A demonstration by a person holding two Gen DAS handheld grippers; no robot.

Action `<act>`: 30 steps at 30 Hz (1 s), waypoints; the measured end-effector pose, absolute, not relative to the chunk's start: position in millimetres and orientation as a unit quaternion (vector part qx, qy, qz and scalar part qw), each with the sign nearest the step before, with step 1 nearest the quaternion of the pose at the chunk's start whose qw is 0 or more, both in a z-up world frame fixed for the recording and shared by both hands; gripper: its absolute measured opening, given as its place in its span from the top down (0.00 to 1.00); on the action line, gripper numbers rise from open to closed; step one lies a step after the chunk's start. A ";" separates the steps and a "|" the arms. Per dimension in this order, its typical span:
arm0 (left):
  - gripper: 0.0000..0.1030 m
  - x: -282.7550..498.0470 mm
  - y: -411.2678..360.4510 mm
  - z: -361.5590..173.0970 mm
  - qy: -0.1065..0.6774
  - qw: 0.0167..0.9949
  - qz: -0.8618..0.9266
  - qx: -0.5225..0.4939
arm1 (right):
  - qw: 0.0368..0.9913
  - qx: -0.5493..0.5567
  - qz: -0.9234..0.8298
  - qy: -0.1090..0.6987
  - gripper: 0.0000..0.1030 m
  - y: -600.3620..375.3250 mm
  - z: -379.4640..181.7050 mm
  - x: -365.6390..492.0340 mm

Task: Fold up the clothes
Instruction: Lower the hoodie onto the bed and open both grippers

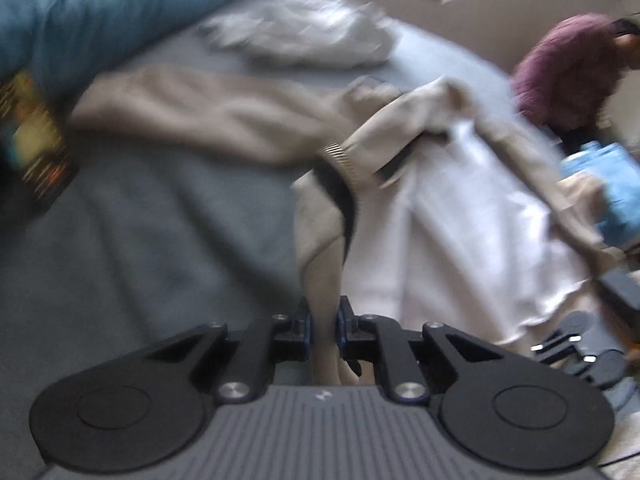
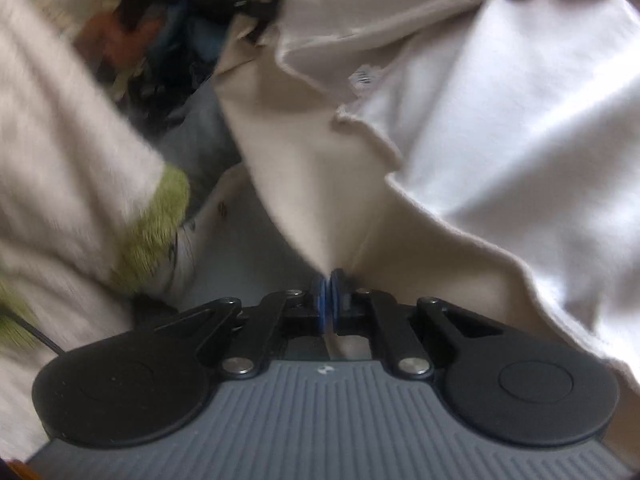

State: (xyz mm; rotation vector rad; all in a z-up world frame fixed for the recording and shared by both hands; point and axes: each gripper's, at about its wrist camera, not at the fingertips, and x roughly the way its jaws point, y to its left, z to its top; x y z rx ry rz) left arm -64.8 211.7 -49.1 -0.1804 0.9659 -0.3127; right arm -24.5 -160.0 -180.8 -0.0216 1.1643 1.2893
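Observation:
A beige garment (image 1: 400,136) with a white lining (image 1: 460,220) and a striped waistband hangs lifted over a grey-blue bed (image 1: 140,240). My left gripper (image 1: 323,324) is shut on a beige edge of it, the cloth running up from between the pads. In the right wrist view the same beige garment (image 2: 304,184) fills the frame with its white lining (image 2: 520,120) to the right. My right gripper (image 2: 329,292) is shut on a pinched beige fold. The right gripper also shows at the far right of the left wrist view, its fingertips hidden.
More beige cloth (image 1: 192,112) and a crumpled grey-white garment (image 1: 304,36) lie farther back on the bed. A blue pillow (image 1: 100,12) sits at the back left. A person in a maroon top (image 1: 568,68) is at the right. A cream sleeve with green cuff (image 2: 152,220) is left.

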 end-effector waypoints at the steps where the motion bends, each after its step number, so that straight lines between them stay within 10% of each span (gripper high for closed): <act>1: 0.88 -64.1 205.7 -39.0 0.445 0.873 -0.179 -0.084 | 0.647 0.006 0.562 0.515 0.93 -166.8 -175.4 -21.2; 6: 0.84 -60.3 145.6 -48.0 0.451 0.817 -0.355 -0.056 | 0.666 0.148 0.523 0.510 0.87 -213.2 -151.7 6.8; 9: 0.57 -56.6 119.2 -94.8 0.526 0.759 -0.381 -0.037 | 0.680 0.251 0.481 0.494 0.69 -238.7 -153.3 24.5; 30: 0.47 -24.8 163.3 -123.9 0.538 0.814 -0.213 -0.049 | 0.714 0.292 0.351 0.531 0.57 -223.0 -178.8 76.1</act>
